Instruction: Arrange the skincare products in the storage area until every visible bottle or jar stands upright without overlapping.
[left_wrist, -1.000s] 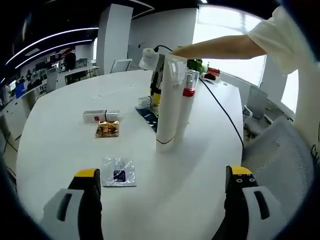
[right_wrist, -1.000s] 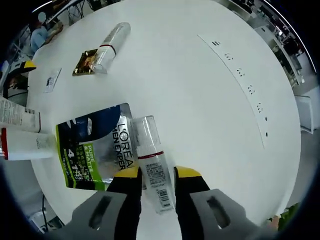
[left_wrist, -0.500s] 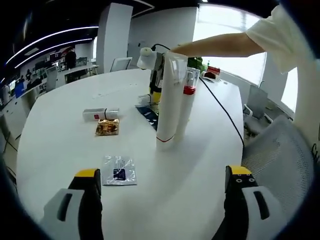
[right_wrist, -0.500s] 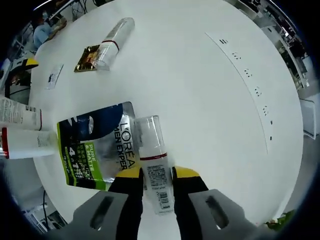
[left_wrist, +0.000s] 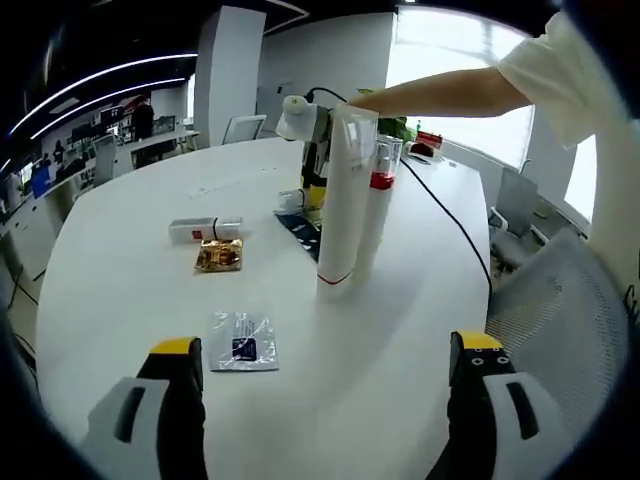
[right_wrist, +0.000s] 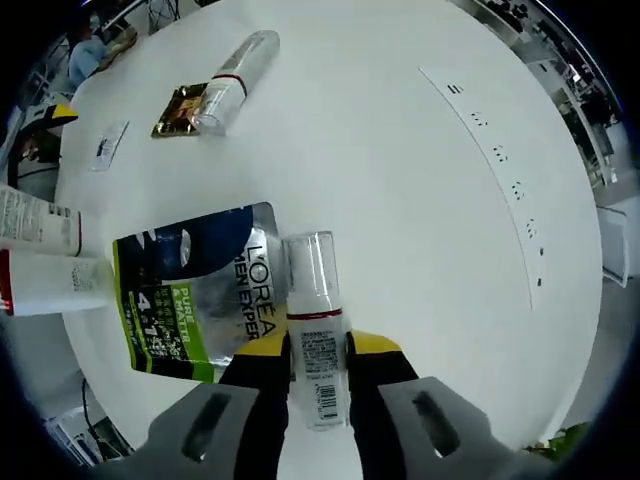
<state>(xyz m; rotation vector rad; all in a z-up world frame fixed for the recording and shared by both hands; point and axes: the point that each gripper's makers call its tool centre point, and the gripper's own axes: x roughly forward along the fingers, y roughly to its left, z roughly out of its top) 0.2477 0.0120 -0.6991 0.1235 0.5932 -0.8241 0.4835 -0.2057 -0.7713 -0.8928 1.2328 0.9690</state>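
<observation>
Right claw (right_wrist: 318, 352) grasping pump bottle (right_wrist: 315, 330)

We clench it lying over the sachet (right_wrist: 190, 290), at 6 o'clock on the counter (right_wrist: 400, 150), to stand it upright; left claw (left_wrist: 320, 360) is released.

White round table (left_wrist: 120, 270); gold foil sachet (left_wrist: 218, 256) and clear small sachet (left_wrist: 243, 343) lying flat; black cable (left_wrist: 450, 225) trailing toward mesh office chair (left_wrist: 545, 310).

Two tall tubes upright at frame centre on the round white surface (left_wrist: 120, 290).

The tall white tube (left_wrist: 341, 205) touches a red-banded tube (left_wrist: 375, 215). Left of them lie a small white bottle (left_wrist: 204, 230), a gold foil sachet (left_wrist: 219, 256) and, lower, a clear sachet (left_wrist: 243, 343). The left hand-held gripper (left_wrist: 325, 415) stands wide apart, holding nothing.
</observation>
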